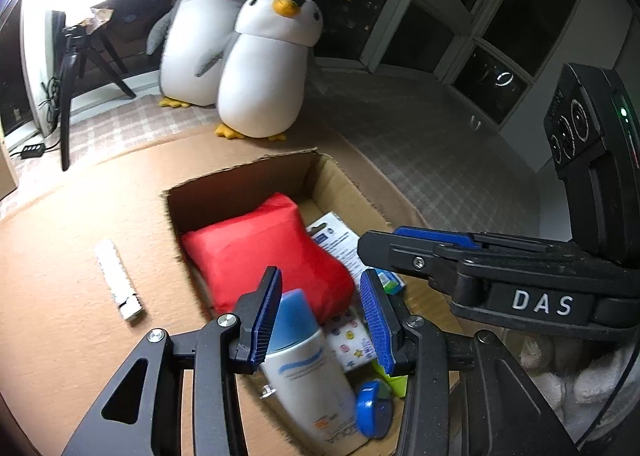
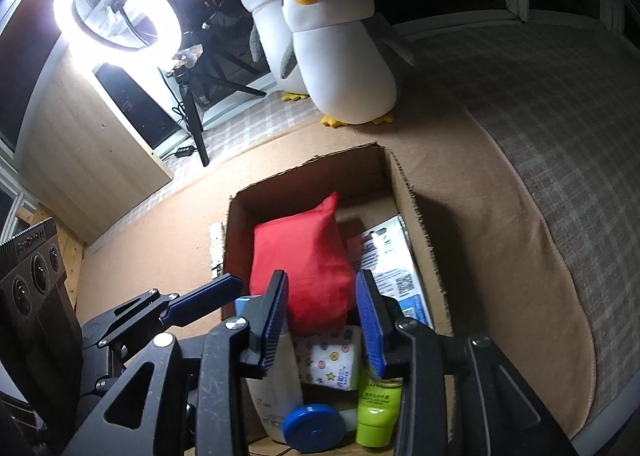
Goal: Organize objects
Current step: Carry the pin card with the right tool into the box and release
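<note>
An open cardboard box [image 1: 240, 183] [image 2: 404, 183] holds a red pouch [image 1: 264, 252] [image 2: 308, 264], a white bottle with a blue cap [image 1: 304, 372] [image 2: 276, 380], a patterned tissue pack [image 1: 352, 340] [image 2: 332, 360], a blue round case [image 1: 374, 408] [image 2: 314, 428], a green tube [image 2: 378, 412] and a blue-white packet [image 1: 340, 244] [image 2: 396, 268]. My left gripper [image 1: 320, 316] is open above the bottle's cap, empty. My right gripper [image 2: 326, 320] is open above the pouch and tissue pack, empty; it also shows in the left wrist view [image 1: 416, 256]. The left gripper also shows in the right wrist view [image 2: 192, 302].
A white strip-shaped object [image 1: 118, 280] [image 2: 215, 244] lies on the tan cloth left of the box. Two plush penguins [image 1: 264, 67] [image 2: 340, 47] stand behind the box. A ring light [image 2: 118, 7] on a tripod [image 1: 70, 95] stands at the back left. Windows line the back.
</note>
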Demonstrator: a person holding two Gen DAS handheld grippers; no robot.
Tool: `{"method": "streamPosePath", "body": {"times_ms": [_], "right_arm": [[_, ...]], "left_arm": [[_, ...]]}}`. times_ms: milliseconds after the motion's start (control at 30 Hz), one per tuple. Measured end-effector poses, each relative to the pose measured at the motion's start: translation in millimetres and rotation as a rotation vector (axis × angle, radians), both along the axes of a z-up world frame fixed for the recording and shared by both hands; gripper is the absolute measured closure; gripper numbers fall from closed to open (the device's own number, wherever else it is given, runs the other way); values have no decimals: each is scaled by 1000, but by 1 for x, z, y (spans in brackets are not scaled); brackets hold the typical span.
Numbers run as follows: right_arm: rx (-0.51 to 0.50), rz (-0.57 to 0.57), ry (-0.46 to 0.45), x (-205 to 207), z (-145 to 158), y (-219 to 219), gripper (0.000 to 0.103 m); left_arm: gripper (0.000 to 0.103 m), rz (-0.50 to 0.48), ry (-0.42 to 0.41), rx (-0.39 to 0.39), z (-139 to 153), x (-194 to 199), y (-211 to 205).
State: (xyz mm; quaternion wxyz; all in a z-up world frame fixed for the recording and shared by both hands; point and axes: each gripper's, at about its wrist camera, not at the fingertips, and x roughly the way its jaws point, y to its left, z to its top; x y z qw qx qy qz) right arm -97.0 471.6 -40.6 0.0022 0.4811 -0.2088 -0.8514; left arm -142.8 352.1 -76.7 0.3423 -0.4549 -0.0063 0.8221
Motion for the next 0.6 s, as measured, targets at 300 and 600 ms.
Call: {"method": "streamPosePath", "body": {"times_ms": [300, 600], "right_arm": [[8, 42, 17, 7, 5, -32, 48], [32, 46, 21, 24, 7, -58, 45]], "left_arm": [[52, 98, -11, -7, 1, -10, -56], [48, 211, -43, -38, -14, -22, -124]]}}
